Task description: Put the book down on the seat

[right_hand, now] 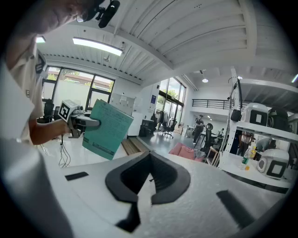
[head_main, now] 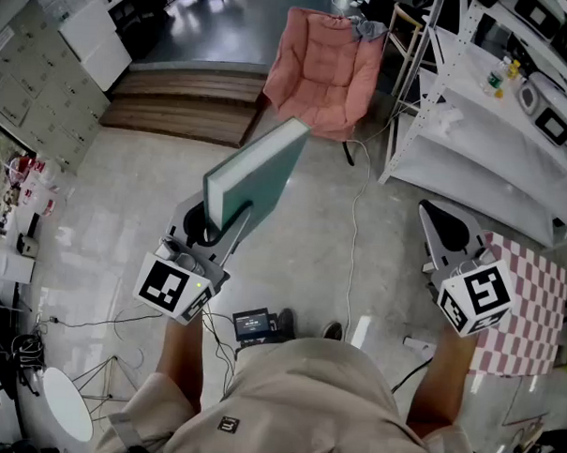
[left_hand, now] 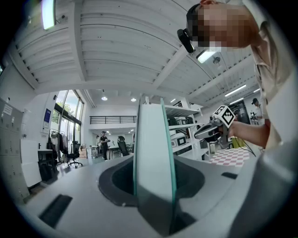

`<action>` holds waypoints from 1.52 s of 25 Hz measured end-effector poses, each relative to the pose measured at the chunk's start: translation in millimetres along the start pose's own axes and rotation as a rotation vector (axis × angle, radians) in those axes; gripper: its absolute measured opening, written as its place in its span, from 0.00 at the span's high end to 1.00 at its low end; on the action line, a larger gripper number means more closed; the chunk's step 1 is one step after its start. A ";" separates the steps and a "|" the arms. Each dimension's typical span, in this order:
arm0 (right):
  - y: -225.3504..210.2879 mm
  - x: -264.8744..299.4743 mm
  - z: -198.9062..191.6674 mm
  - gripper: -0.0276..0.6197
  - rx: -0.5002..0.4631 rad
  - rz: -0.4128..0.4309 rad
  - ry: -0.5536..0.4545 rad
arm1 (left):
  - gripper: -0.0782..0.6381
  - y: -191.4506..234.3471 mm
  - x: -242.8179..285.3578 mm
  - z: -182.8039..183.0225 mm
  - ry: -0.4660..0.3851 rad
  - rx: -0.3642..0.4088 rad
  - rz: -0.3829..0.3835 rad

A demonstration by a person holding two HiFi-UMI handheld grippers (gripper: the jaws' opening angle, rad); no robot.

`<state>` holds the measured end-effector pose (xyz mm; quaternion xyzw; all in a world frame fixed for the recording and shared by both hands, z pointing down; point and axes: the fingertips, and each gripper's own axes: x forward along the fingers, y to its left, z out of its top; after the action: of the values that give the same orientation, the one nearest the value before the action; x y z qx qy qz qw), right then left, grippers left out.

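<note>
A teal-covered book [head_main: 258, 168] stands on edge, tilted up and away, with my left gripper [head_main: 230, 214] shut on its lower end. In the left gripper view the book's [left_hand: 153, 158] page edge fills the space between the jaws. The seat is a pink padded chair [head_main: 323, 68] on the floor well ahead, beyond the book. My right gripper [head_main: 449, 233] hangs to the right, apart from the book, jaws together and empty. From the right gripper view, the book [right_hand: 107, 130] and the left gripper [right_hand: 86, 123] show at the left, and the pink chair [right_hand: 186, 151] is far off.
White shelving [head_main: 494, 136] with small items runs along the right. A pink checkered surface [head_main: 529, 307] sits under my right hand. A wooden step platform [head_main: 186, 104] lies left of the chair. A cable [head_main: 354, 233] trails over the floor toward the chair.
</note>
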<state>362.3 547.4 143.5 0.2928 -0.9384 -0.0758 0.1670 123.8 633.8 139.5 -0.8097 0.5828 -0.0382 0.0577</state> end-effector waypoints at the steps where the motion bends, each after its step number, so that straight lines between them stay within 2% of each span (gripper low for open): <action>1: 1.4 2.8 -0.5 0.97 0.000 0.000 0.001 | 0.68 2.0 0.4 -2.3 0.000 -0.002 -0.002; 15: 18.0 49.4 1.4 0.97 0.016 -0.030 0.021 | 0.68 38.6 15.1 -24.2 -0.008 -0.012 -0.069; 21: 17.7 73.4 4.3 0.97 0.054 -0.046 0.006 | 0.68 52.8 31.6 -33.0 -0.014 -0.021 -0.116; 30: -26.4 115.0 -0.3 0.97 0.091 -0.063 0.009 | 0.68 72.2 79.3 -40.4 0.013 -0.037 -0.123; 34: -48.0 145.4 -9.3 0.97 0.101 -0.025 0.000 | 0.68 82.8 99.4 -52.6 0.054 -0.035 -0.092; 38: -79.0 171.1 -12.5 0.97 0.098 0.020 -0.012 | 0.68 91.4 133.1 -53.0 0.057 -0.032 -0.049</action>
<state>276.0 383.9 182.1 0.2906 -0.9449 -0.0298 0.1476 73.3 476.3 178.7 -0.8231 0.5647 -0.0532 0.0271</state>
